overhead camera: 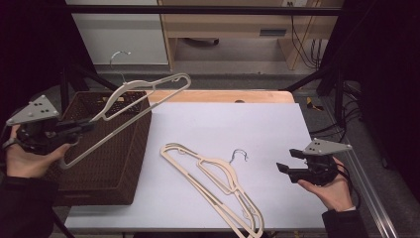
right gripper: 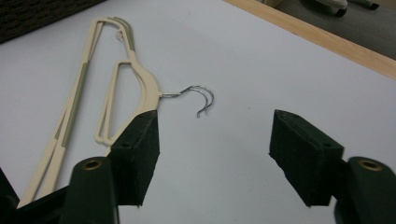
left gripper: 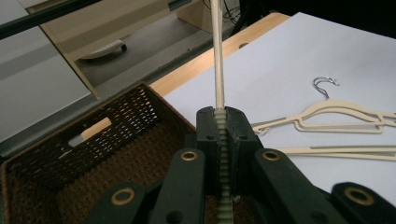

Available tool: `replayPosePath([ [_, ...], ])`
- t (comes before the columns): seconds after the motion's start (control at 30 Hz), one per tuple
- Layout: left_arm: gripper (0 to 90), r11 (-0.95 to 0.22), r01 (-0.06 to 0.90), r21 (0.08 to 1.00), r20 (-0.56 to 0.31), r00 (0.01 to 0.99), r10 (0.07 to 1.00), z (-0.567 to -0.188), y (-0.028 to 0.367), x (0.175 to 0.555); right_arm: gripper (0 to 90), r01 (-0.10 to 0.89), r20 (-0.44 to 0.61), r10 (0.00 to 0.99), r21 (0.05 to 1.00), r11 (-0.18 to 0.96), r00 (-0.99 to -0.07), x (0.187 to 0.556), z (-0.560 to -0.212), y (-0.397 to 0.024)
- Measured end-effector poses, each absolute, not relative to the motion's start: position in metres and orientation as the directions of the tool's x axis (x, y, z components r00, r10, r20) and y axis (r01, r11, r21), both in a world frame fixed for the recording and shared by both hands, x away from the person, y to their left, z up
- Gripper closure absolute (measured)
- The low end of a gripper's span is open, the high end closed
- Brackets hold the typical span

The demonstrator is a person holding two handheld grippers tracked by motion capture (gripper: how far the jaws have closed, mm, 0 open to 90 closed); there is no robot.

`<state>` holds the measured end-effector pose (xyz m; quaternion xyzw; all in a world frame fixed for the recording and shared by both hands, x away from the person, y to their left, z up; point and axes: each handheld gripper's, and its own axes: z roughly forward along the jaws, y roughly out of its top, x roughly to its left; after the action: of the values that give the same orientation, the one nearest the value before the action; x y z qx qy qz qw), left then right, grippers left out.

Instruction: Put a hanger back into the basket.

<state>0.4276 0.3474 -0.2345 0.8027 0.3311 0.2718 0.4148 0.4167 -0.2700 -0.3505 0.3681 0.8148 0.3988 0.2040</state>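
Observation:
My left gripper [overhead camera: 86,125] is shut on the thin bar of a cream hanger [overhead camera: 130,88], which it holds tilted in the air over a brown wicker basket [overhead camera: 124,148]. In the left gripper view the jaws [left gripper: 218,116] pinch that bar [left gripper: 217,56] above the basket [left gripper: 93,154]. Two more cream hangers [overhead camera: 213,181] lie stacked on the white table [overhead camera: 223,124], their wire hooks [overhead camera: 240,154] pointing to the right. My right gripper [overhead camera: 287,160] hovers open just right of the hooks, nothing between its jaws. In the right gripper view [right gripper: 219,154] the hangers [right gripper: 140,79] and hooks [right gripper: 201,98] lie ahead.
The basket stands at the table's left edge, partly over it. A wooden strip [overhead camera: 223,95] runs along the table's far edge. Beyond stand a white cabinet [overhead camera: 119,29] and a wooden desk [overhead camera: 237,25]. Black frame poles and floor cables [overhead camera: 346,109] flank the right side.

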Motion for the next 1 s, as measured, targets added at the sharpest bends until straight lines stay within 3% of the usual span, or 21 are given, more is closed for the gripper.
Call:
replayPosePath([
  [0.27, 85.4, -0.375, 0.340, 0.863, 0.133, 0.562, 0.817, -0.239, 0.387, 0.426, 16.0, 0.420, -0.034, 0.791, 0.833, 0.360, -0.611, 0.415, -0.352, -0.267],
  [0.4, 85.4, -0.338, 0.355, 0.871, 0.113, 0.526, 0.843, -0.242, 0.407, 0.424, 12.5, 0.410, -0.025, 0.795, 0.847, 0.339, -0.606, 0.415, -0.353, -0.267],
  [1.0, 85.4, -0.295, 0.410, 0.863, 0.081, 0.465, 0.881, -0.279, 0.457, 0.416, 10.7, 0.401, -0.001, 0.798, 0.864, 0.305, -0.603, 0.412, -0.356, -0.266],
])
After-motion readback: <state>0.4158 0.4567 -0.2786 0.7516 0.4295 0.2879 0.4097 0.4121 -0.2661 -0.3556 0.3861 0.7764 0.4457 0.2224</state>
